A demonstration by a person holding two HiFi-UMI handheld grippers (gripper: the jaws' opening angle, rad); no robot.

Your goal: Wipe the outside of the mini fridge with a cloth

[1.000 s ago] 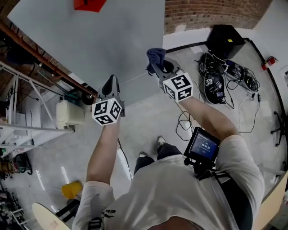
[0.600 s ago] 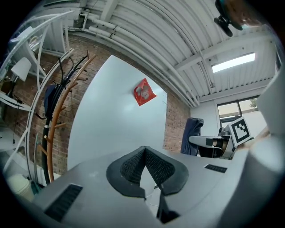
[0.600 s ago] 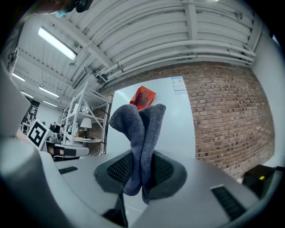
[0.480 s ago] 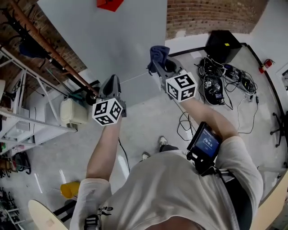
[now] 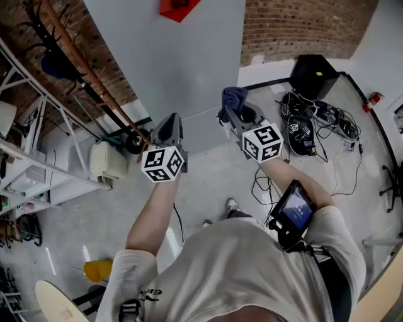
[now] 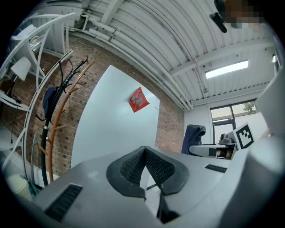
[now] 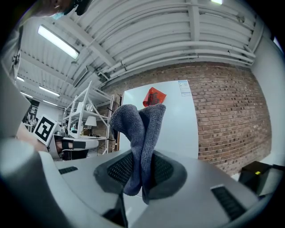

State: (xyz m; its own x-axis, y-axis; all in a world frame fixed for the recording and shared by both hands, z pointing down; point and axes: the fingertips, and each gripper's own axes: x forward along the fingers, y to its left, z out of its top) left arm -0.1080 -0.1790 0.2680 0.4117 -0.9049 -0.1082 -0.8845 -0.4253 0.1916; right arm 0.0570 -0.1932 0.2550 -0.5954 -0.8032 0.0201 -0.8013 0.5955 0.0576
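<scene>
The fridge [image 5: 182, 56] is a tall pale grey slab against the brick wall, with a red sticker [image 5: 178, 7] high on its face. My right gripper [image 5: 234, 112] is shut on a blue-grey cloth [image 5: 233, 97], which stands up folded from between the jaws [image 7: 140, 129]. The cloth is held near the fridge's right edge, and whether it touches I cannot tell. My left gripper [image 5: 171, 121] is shut with nothing in it and points at the lower fridge face [image 6: 111, 120]. In the left gripper view the cloth [image 6: 192, 136] shows at the right.
A wooden coat rack [image 5: 82, 63] and white shelving [image 5: 31, 157] stand left of the fridge, with a white canister [image 5: 107, 160] on the floor. At the right are a black box [image 5: 313, 72] and tangled cables [image 5: 315, 119]. A yellow cup [image 5: 97, 269] lies behind at the left.
In the head view both grippers and the fridge have shifted rightward and slightly down. Neither grip has changed, and the cloth stays in the right jaws.
</scene>
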